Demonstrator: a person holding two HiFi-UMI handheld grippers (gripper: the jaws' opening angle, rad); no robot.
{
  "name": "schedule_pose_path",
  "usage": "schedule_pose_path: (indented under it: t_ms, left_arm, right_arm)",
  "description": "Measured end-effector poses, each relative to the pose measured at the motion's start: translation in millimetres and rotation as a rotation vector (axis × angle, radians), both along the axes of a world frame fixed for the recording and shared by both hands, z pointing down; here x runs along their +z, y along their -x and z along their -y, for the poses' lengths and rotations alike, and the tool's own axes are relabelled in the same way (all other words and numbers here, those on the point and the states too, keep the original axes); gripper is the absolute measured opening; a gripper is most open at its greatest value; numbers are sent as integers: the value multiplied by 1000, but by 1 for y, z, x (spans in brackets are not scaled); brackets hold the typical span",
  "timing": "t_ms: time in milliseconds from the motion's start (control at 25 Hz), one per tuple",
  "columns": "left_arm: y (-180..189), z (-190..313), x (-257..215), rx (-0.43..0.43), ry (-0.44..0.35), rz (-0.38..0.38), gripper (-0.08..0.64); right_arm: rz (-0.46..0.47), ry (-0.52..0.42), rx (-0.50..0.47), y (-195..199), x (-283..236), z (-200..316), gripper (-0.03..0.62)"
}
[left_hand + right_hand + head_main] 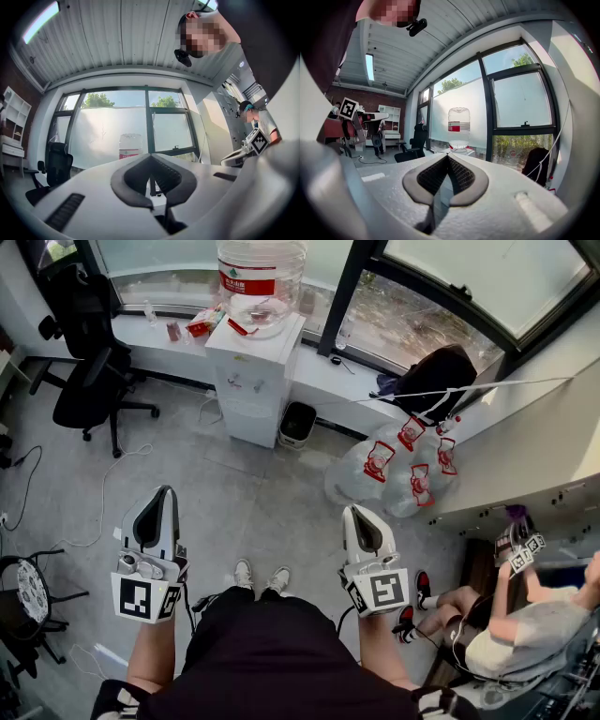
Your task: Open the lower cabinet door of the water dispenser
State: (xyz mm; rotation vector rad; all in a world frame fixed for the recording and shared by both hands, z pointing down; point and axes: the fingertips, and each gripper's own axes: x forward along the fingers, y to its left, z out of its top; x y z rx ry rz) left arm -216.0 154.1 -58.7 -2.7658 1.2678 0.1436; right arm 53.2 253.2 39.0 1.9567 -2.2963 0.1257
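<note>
Nothing done yet: left gripper (166, 493) and right gripper (352, 513) both squeezed together, empty, well away from the water dispenser (251, 381).

Left gripper (161, 495) and right gripper (356, 514) sit well apart from the water dispenser (249, 390) (black bin (297, 423) just beside it).

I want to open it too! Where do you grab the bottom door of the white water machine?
Probably a side edge of the flat lower door of the white box-shaped water dispenser, coming straight from the front, since it faces us. No handle shows from here.
</note>
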Motion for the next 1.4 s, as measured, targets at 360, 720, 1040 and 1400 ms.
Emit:
schedule_pose_path:
  t_ms: [360,720,1040,1400]
  left_arm:
    - [-8,-7,-5,-12,-10,-4,8]
    - [-15,-29,-4,-47,-22,4,8]
    - [-19,-4,4,-43,-12,-1,8]
    - [-26,85,12,-8,9,-33,8]
  right_arm:
    - [121,-29,-24,-9,-1,-4,3]
    - [109,-33,-32,-30,6,-14,3]
    - [109,-13,-27,-35,14,5,3]
    - [90,28,54,-52,21,81,3]
